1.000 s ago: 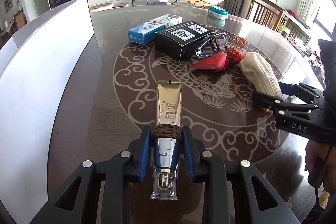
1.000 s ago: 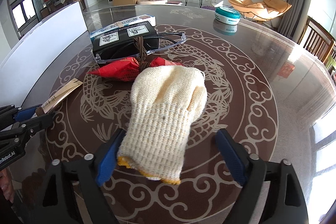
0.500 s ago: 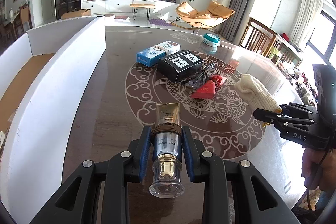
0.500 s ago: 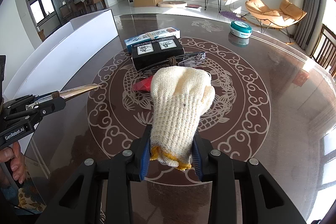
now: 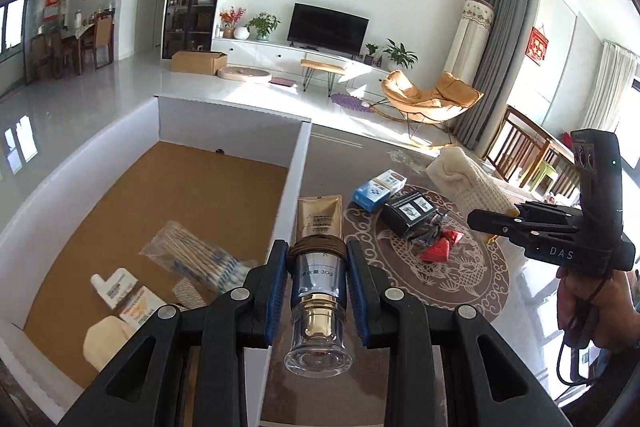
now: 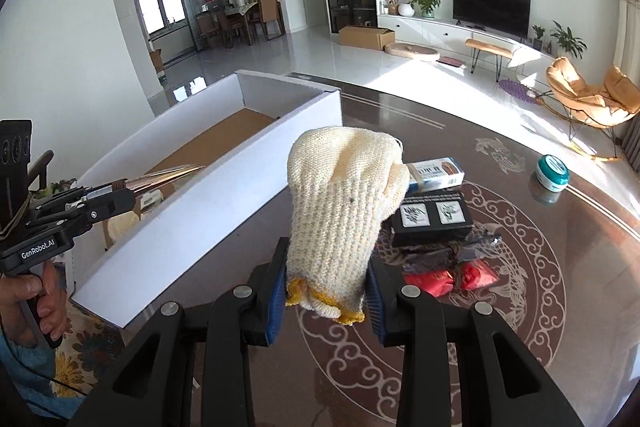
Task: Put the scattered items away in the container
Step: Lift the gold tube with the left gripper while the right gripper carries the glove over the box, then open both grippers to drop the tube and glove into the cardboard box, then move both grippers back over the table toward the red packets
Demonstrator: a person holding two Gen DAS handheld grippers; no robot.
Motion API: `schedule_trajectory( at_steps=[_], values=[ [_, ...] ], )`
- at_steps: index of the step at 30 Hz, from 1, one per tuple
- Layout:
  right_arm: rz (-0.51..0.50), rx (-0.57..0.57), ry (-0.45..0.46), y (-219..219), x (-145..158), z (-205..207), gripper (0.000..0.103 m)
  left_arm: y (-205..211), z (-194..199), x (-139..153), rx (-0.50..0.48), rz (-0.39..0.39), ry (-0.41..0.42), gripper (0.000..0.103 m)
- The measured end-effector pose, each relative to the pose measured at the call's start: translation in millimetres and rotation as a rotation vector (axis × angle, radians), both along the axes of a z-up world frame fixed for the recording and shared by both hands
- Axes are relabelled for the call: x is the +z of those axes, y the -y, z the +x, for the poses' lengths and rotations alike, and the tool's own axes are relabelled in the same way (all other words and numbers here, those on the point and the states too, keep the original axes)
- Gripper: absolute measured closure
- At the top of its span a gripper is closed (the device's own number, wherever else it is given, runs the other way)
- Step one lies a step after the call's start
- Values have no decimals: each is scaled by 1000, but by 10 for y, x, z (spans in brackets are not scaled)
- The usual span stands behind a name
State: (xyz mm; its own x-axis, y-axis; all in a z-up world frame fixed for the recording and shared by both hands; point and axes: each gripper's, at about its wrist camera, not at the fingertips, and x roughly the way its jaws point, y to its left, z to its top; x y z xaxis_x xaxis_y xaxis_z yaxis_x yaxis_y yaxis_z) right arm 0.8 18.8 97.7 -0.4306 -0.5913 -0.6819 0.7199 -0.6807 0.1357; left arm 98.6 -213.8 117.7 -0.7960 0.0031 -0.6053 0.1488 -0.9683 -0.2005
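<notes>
My left gripper [image 5: 317, 259] is shut on a gold cream tube [image 5: 319, 247] with a clear cap, held in the air over the right wall of the white box [image 5: 294, 179]. My right gripper [image 6: 326, 279] is shut on a cream knitted glove [image 6: 344, 203] with a yellow cuff, held above the table right of the box [image 6: 208, 211]. The glove also shows in the left wrist view [image 5: 468, 183]. The box holds a bag of cotton swabs [image 5: 192, 255], a small white tube [image 5: 110, 287] and other small items.
On the patterned round table [image 6: 520, 307] lie a black box [image 6: 434, 219], a blue-white carton [image 6: 436, 173], safety glasses [image 6: 472, 247], a red packet [image 6: 452, 277] and a teal round tin [image 6: 552, 173]. Wooden chairs [image 5: 520, 147] stand beyond the table.
Both grippers have risen and swung left toward the white box. The tube now hangs over the box wall and the glove is lifted off the table; the box's inside has come into view.
</notes>
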Motion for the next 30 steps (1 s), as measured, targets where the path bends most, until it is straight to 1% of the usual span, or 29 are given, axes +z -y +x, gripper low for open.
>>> schedule_trajectory(
  at_steps=[2, 5, 8, 10, 11, 12, 13, 14, 15, 16, 18, 20, 23, 25, 27, 28, 29, 30],
  values=[
    [-30, 101, -1, 446, 116, 5, 68, 349, 66, -23, 82, -25, 24, 74],
    [-65, 255, 28, 1145, 186, 80, 68, 824, 146, -152, 179, -6, 77, 74],
    [-70, 369, 80, 1703, 98, 156, 68, 1090, 184, -301, 237, -11, 133, 74],
    [-35, 423, 86, 1952, -10, 221, 68, 1195, 144, -420, 271, -2, 191, 73],
    [-15, 430, 95, 2042, -77, 222, 64, 1233, 119, -478, 295, 1, 221, 71],
    [-3, 424, 109, 2106, -144, 193, 50, 1259, 95, -527, 316, 0, 247, 68],
    [0, 408, 119, 2136, -185, 178, 37, 1262, 71, -566, 327, 2, 259, 57],
    [-7, 393, 121, 2130, -211, 170, 14, 1257, 63, -582, 331, 5, 255, 44],
    [-22, 384, 121, 2098, -215, 158, 11, 1241, 68, -577, 335, 4, 241, 39],
    [-36, 375, 123, 2050, -208, 147, 11, 1209, 73, -558, 339, -4, 226, 35],
    [-57, 334, 113, 1904, -176, 81, 11, 1104, 68, -490, 339, -31, 201, 35],
    [-89, 265, 95, 1651, -142, 6, 11, 969, 63, -386, 319, -50, 164, 35],
    [-117, 98, 52, 1079, -144, -79, 10, 653, 12, -187, 249, -67, 102, 35],
    [-91, -43, 23, 597, -202, -103, 10, 361, -17, -59, 171, -78, 67, 34],
    [-34, -190, -9, 55, -334, -53, 10, -3, -59, 36, 79, -94, 39, 31],
    [8, -269, -22, -227, -423, -15, 9, -186, -94, 63, 35, -101, 30, 23],
    [56, -346, -26, -502, -531, 21, 9, -382, -134, 68, -11, -105, 24, 12],
    [104, -423, -22, -777, -642, 37, 9, -583, -174, 60, -56, -108, 18, 9]
  ],
)
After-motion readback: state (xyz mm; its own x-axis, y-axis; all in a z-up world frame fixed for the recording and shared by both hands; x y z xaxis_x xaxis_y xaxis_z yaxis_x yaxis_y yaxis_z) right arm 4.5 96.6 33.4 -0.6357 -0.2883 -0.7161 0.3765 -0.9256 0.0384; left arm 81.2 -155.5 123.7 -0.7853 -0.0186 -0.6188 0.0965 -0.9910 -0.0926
